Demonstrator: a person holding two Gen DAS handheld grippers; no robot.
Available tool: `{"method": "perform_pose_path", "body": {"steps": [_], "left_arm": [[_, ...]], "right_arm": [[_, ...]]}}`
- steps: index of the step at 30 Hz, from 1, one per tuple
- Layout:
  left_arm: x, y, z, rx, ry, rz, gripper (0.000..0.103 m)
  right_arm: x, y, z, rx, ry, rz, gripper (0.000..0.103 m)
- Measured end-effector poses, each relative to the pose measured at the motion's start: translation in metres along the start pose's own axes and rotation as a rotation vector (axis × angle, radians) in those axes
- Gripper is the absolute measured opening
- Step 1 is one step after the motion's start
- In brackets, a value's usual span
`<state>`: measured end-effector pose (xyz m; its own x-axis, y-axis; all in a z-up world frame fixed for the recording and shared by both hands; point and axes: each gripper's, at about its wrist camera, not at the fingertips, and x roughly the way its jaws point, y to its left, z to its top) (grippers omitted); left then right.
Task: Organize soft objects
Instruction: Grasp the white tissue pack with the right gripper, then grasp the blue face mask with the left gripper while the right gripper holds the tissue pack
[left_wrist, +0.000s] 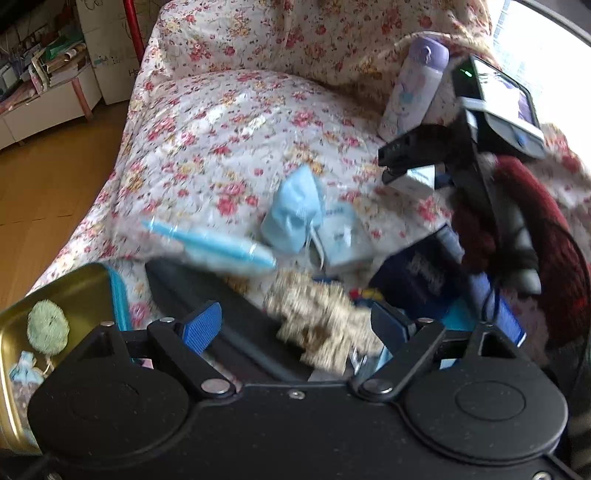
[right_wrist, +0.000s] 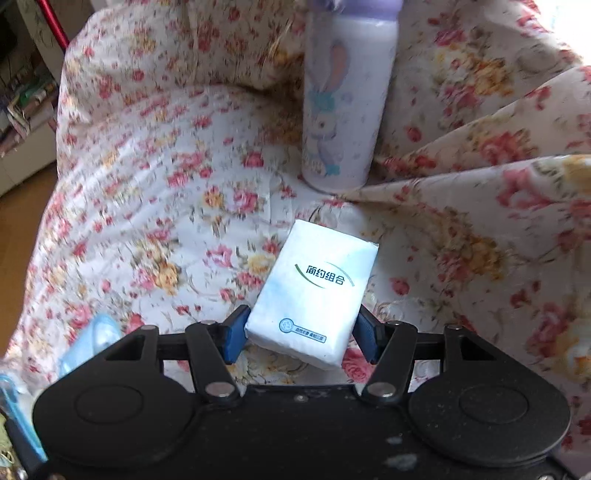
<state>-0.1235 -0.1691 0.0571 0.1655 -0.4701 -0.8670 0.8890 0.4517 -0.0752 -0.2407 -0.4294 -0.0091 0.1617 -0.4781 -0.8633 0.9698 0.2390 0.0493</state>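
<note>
Right gripper (right_wrist: 301, 338): blue ribbed pads sit against both long sides of the tissue pack (right_wrist: 314, 295), low centre of the right wrist view; jaws closed onto it, pack clamped near its lower end. Left gripper (left_wrist: 295, 325): jaws stand apart, and a blurred tan plush toy (left_wrist: 325, 328) lies between them nearer the right pad; whether a pad touches it cannot be told. Tissue pack reads as light, plastic-wrapped, squashy and slightly slick; best taken across the narrow width, mid-body, with gentle squeeze so it does not bow or slide. Plush toy looks shaggy, limp, easy to pinch anywhere on the bulk. Outward, left wrist view: pale blue cloth pouch (left_wrist: 295, 214) at centre, crumpled, with cord; gold tin (left_wrist: 70, 295) at lower left, hard and glossy, holding a green fuzzy ball (left_wrist: 48, 326). Floral sofa cover (right_wrist: 147, 184) is thin and wrinkled. Lilac bottle (right_wrist: 343, 103) stands upright, upper centre, apart from the pack.
</note>
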Motion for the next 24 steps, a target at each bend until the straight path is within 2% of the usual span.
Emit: {"method": "perform_pose_path", "body": {"steps": [8, 12, 16, 19, 24], "left_arm": [[0.030, -0.005, 0.048, -0.025, 0.018, 0.005, 0.084], [0.050, -0.003, 0.066, -0.028, 0.038, 0.056, 0.084], [0.072, 0.000, 0.077, -0.017, 0.080, 0.097, 0.084], [0.086, 0.000, 0.081, -0.003, 0.112, 0.123, 0.084], [0.109, -0.005, 0.089, -0.003, 0.167, 0.112, 0.084]], "right_arm": [[-0.002, -0.016, 0.004, 0.058, 0.016, 0.010, 0.059], [0.000, -0.019, 0.005, 0.074, 0.011, 0.023, 0.059], [-0.001, -0.021, 0.006, 0.084, 0.006, 0.037, 0.059], [-0.002, -0.020, 0.007, 0.078, -0.001, 0.040, 0.055], [0.000, -0.019, 0.007, 0.077, 0.004, 0.046, 0.054]]}}
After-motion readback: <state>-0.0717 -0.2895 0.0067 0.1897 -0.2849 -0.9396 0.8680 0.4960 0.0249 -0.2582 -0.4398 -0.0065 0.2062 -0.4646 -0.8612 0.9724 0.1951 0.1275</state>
